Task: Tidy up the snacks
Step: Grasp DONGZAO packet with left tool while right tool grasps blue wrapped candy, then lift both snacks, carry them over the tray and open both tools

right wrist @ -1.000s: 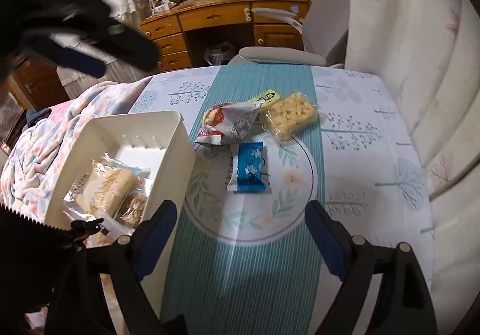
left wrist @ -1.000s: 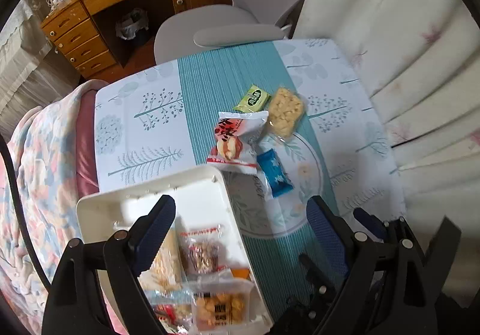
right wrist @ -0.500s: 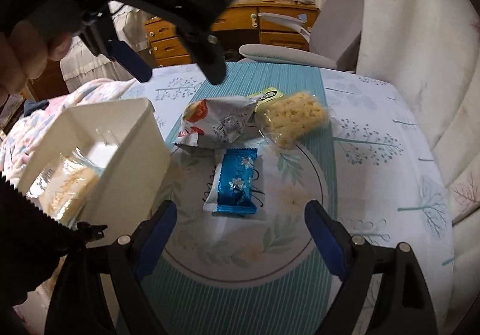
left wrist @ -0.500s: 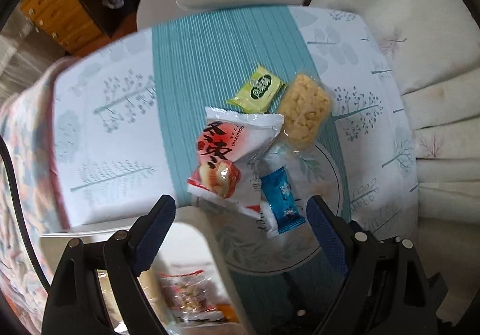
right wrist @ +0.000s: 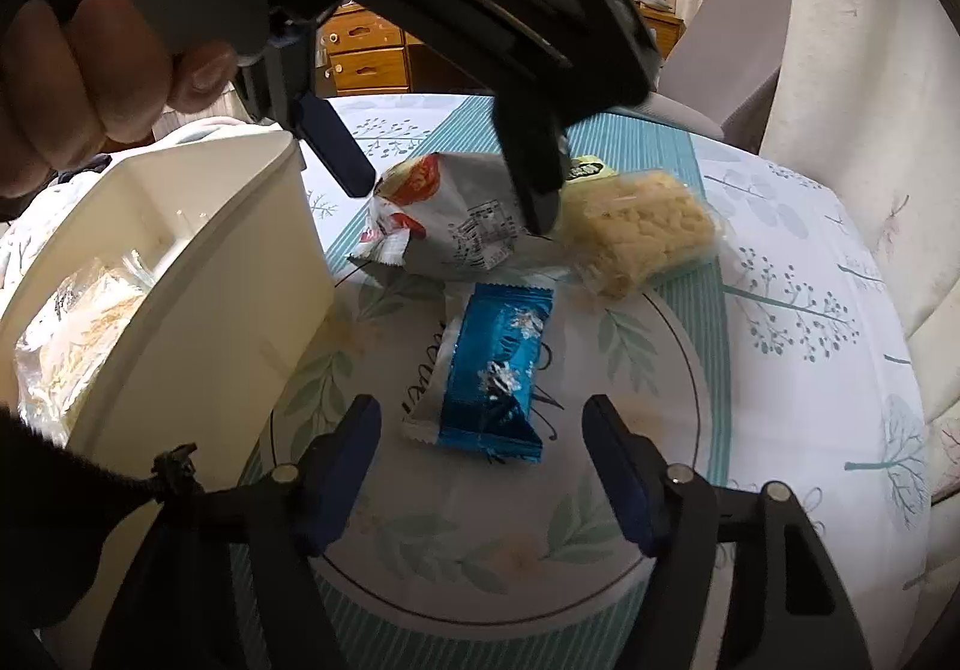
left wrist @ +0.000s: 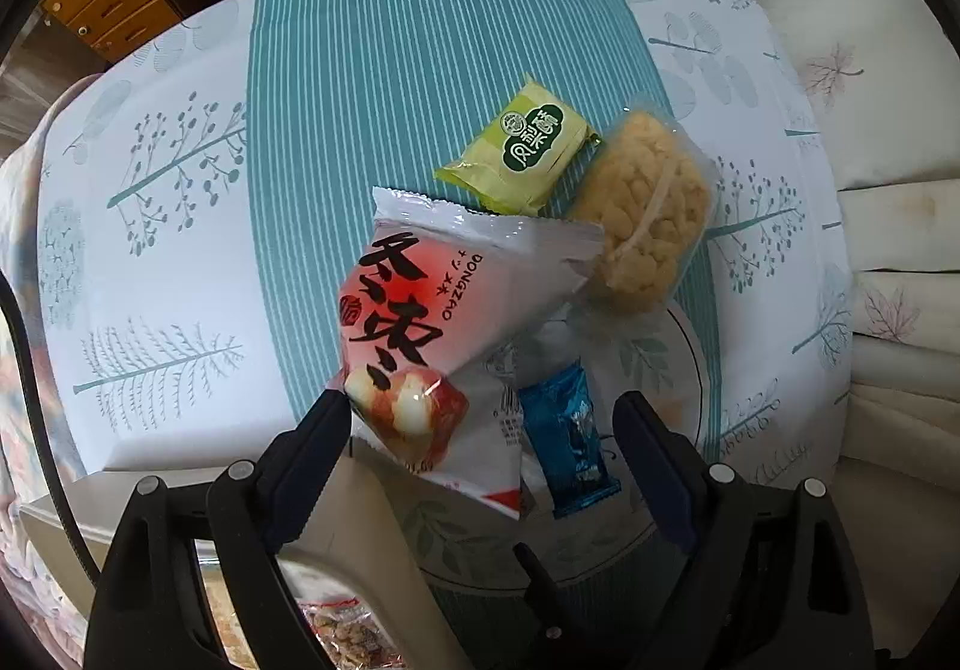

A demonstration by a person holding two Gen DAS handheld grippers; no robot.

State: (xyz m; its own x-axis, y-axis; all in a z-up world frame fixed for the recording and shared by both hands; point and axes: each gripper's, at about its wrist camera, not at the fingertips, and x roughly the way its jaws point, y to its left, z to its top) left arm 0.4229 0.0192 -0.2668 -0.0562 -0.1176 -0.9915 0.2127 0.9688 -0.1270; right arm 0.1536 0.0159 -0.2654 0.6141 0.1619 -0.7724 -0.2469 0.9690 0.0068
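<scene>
We found the left gripper (left wrist: 480,424) spread wide, straddling the red-and-white bag (left wrist: 444,334) without pinching it. The right gripper (right wrist: 480,430) had just been closing around the blue packet (right wrist: 492,364), pads apart from it. Green packet (left wrist: 522,147) and yellow snack (left wrist: 648,214) lay just beyond; the bin (right wrist: 198,274) stood alongside.

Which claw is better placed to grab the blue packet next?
Right. The right claw straddles the blue packet, jaws just narrowing, pads not yet touching. The left claw hangs open over the red-and-white bag, with the blue packet off to one side.
</scene>
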